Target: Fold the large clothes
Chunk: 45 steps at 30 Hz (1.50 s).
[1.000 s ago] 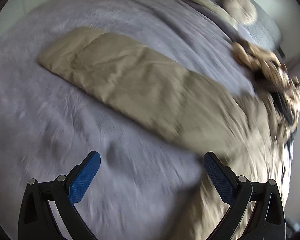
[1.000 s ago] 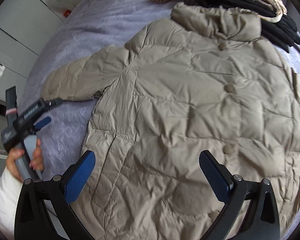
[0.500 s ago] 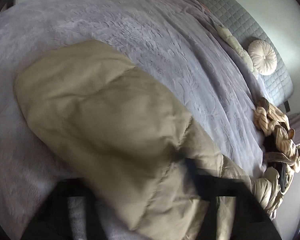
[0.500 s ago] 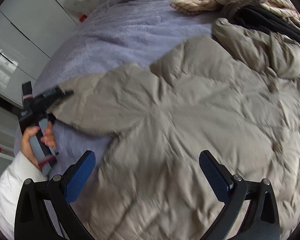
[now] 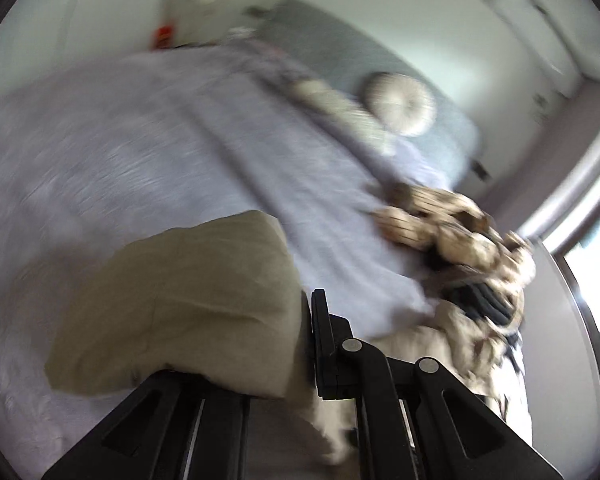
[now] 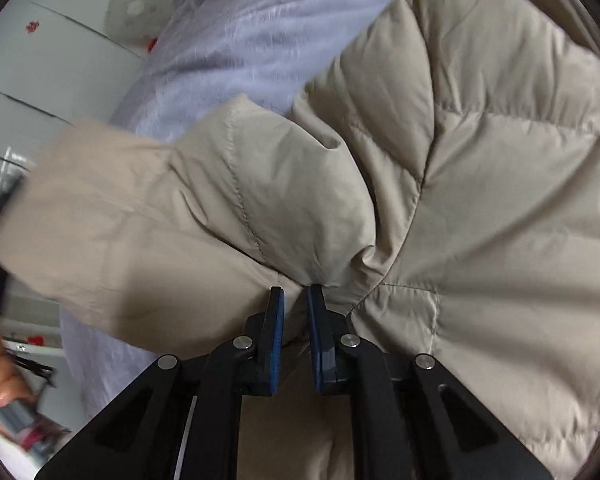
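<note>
A beige quilted puffer jacket (image 6: 480,184) lies on a lilac bed cover (image 6: 260,40). My right gripper (image 6: 296,300) is shut on the jacket fabric at the armpit seam, where the sleeve (image 6: 180,216) meets the body. My left gripper (image 5: 300,320) is shut on the sleeve's cuff end (image 5: 188,304), which covers the left finger; only the right finger (image 5: 320,332) shows. The sleeve is lifted off the bed. The left wrist view is motion-blurred.
A pile of striped and dark clothes (image 5: 460,248) lies on the bed (image 5: 140,140) to the right. A round cushion (image 5: 400,104) and grey headboard (image 5: 340,40) are at the far end. White cabinets (image 6: 40,60) stand to the left of the bed.
Both grippers went from open to shut. The left one closed on the sleeve end and lifted it; the right one came down and closed on the jacket at the armpit.
</note>
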{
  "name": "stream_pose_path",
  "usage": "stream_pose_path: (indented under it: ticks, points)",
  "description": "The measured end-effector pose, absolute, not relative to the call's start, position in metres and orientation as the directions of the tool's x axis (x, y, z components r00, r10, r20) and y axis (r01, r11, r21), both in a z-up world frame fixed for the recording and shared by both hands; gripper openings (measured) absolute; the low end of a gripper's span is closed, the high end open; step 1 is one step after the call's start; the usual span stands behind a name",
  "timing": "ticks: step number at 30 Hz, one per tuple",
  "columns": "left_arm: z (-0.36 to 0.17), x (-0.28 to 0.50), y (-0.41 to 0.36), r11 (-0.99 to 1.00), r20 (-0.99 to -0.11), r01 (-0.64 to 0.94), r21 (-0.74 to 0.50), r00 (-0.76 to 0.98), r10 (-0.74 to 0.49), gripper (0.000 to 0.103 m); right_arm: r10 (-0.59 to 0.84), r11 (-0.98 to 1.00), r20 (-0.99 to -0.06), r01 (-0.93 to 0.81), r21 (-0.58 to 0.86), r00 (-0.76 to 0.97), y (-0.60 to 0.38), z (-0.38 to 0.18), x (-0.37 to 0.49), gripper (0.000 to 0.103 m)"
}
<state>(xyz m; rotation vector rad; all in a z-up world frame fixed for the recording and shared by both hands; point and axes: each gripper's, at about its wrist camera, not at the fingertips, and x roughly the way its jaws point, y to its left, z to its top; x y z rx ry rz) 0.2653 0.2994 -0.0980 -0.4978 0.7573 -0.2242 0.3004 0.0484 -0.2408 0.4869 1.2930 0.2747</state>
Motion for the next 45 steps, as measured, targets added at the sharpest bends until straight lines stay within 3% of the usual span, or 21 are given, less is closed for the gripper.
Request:
stream_pose_path:
  ticks: [6, 11, 17, 21, 23, 24, 25, 29, 30, 31, 33, 34, 37, 40, 45]
  points:
    - [-0.048, 0.253, 0.177, 0.826, -0.521, 0.335, -0.453, 0.653, -0.550, 0.011, 0.517, 0.821, -0.805, 0.098, 0.563, 0.291, 0.009, -0.216, 0.279, 0.012]
    - [-0.055, 0.237, 0.039, 0.785, -0.579, 0.510, -0.353, 0.540, -0.611, 0.011, 0.402, 0.852, -0.824, 0.165, 0.496, 0.399, -0.071, -0.184, 0.232, 0.012]
    - [-0.128, 0.197, -0.098, 0.759, -0.746, 0.642, -0.109, 0.452, -0.489, 0.011, 0.201, 0.868, -0.880, 0.339, 0.363, 0.430, -0.182, -0.174, 0.172, 0.011]
    - [-0.163, 0.175, -0.128, 0.745, -0.807, 0.666, 0.031, 0.457, -0.375, 0.012, 0.160, 0.846, -0.900, 0.413, 0.336, 0.405, -0.228, -0.183, 0.149, 0.012]
    - [-0.164, 0.169, -0.125, 0.744, -0.808, 0.666, 0.053, 0.466, -0.360, 0.036, 0.159, 0.840, -0.900, 0.423, 0.339, 0.405, -0.244, -0.183, 0.139, 0.013]
    - [-0.161, 0.168, -0.123, 0.745, -0.807, 0.665, 0.048, 0.465, -0.364, 0.071, 0.160, 0.838, -0.900, 0.427, 0.341, 0.405, -0.246, -0.185, 0.141, 0.013]
    - [-0.158, 0.167, -0.121, 0.753, -0.797, 0.656, 0.049, 0.480, -0.366, 0.083, 0.160, 0.837, -0.900, 0.427, 0.342, 0.406, -0.247, -0.187, 0.143, 0.013]
    - [-0.138, 0.161, -0.092, 0.782, -0.784, 0.621, 0.062, 0.515, -0.347, 0.083, 0.157, 0.854, -0.894, 0.398, 0.337, 0.419, -0.246, -0.173, 0.135, 0.014]
    - [-0.131, 0.159, -0.078, 0.798, -0.773, 0.599, 0.058, 0.533, -0.344, 0.083, 0.153, 0.863, -0.893, 0.384, 0.330, 0.422, -0.241, -0.169, 0.135, 0.021]
    - [-0.130, 0.158, -0.070, 0.812, -0.765, 0.581, 0.057, 0.548, -0.339, 0.083, 0.143, 0.881, -0.892, 0.356, 0.312, 0.429, -0.232, -0.164, 0.145, 0.028]
    - [-0.116, 0.158, -0.028, 0.876, -0.733, 0.478, 0.064, 0.618, -0.284, 0.083, 0.117, 0.915, -0.883, 0.296, 0.275, 0.455, -0.223, -0.142, 0.122, 0.075]
    - [-0.113, 0.164, -0.010, 0.906, -0.723, 0.419, 0.066, 0.645, -0.246, 0.083, 0.110, 0.933, -0.869, 0.251, 0.257, 0.483, -0.211, -0.133, 0.125, 0.078]
    - [-0.116, 0.191, 0.041, 0.969, -0.728, 0.240, 0.054, 0.674, -0.126, 0.083, 0.097, 0.981, -0.838, 0.090, 0.171, 0.536, -0.166, -0.112, 0.140, 0.078]
    - [-0.154, 0.227, 0.097, 0.998, -0.824, 0.058, 0.006, 0.566, -0.028, 0.083, 0.078, 0.997, -0.820, -0.068, 0.048, 0.567, -0.109, -0.106, 0.164, 0.078]
    - [-0.209, 0.243, 0.149, 0.994, -0.891, -0.095, -0.052, 0.454, -0.003, 0.083, -0.024, 0.953, -0.830, -0.239, -0.188, 0.558, -0.032, -0.136, 0.193, 0.078]
